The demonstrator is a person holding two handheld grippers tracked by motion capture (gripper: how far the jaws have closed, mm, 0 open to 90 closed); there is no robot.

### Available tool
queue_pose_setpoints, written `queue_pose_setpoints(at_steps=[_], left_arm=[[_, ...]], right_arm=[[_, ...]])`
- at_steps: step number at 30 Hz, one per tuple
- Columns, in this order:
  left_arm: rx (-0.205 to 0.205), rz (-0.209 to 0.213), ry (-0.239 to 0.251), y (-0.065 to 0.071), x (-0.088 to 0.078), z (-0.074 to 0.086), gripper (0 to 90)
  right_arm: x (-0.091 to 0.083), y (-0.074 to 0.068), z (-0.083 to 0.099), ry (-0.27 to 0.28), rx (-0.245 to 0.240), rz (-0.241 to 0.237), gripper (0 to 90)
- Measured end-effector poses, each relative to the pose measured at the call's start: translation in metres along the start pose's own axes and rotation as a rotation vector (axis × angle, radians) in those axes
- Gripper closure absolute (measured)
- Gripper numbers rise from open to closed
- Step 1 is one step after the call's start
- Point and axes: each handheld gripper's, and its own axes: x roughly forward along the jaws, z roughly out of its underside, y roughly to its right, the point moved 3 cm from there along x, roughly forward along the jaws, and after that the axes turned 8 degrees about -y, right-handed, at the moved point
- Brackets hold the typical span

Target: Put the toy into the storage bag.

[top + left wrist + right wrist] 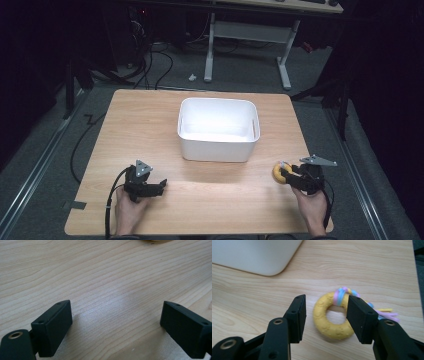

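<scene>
Three views: we compare them.
High view: we see a white bin mid-table, left gripper near the front left, right gripper at the front right.
Left gripper view: we see its jaws spread wide over bare wood.
Right gripper view: we see pastel bands knotted on a yellow ring.
Ring and claw: the right gripper stands spread, its jaws either side of the ring; whether they touch it we cannot tell.
</scene>
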Motion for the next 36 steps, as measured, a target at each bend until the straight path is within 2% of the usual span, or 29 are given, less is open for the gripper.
queue_pose_setpoints(at_steps=[1,9,18,27,36], left_arm=[[0.001,-0.001,0.000,0.000,0.000,0.000,10.7],[0.002,0.000,-0.001,0.000,0.000,0.000,10.7],[0.009,0.007,-0.007,0.001,0.000,0.000,8.8],[0.012,0.009,-0.007,0.001,0.000,0.000,7.9],[0.018,0.011,-0.012,0.002,0.000,0.001,6.0]], right_arm=[[0.001,0.005,-0.002,-0.017,0.005,0.012,51.6],[0.008,0.017,-0.005,-0.079,0.009,0.049,54.8],[0.025,0.028,-0.004,-0.182,0.037,0.060,57.4],[0.035,0.033,-0.004,-0.218,0.056,0.057,58.2],[0.043,0.033,-0.004,-0.231,0.067,0.027,62.0]])
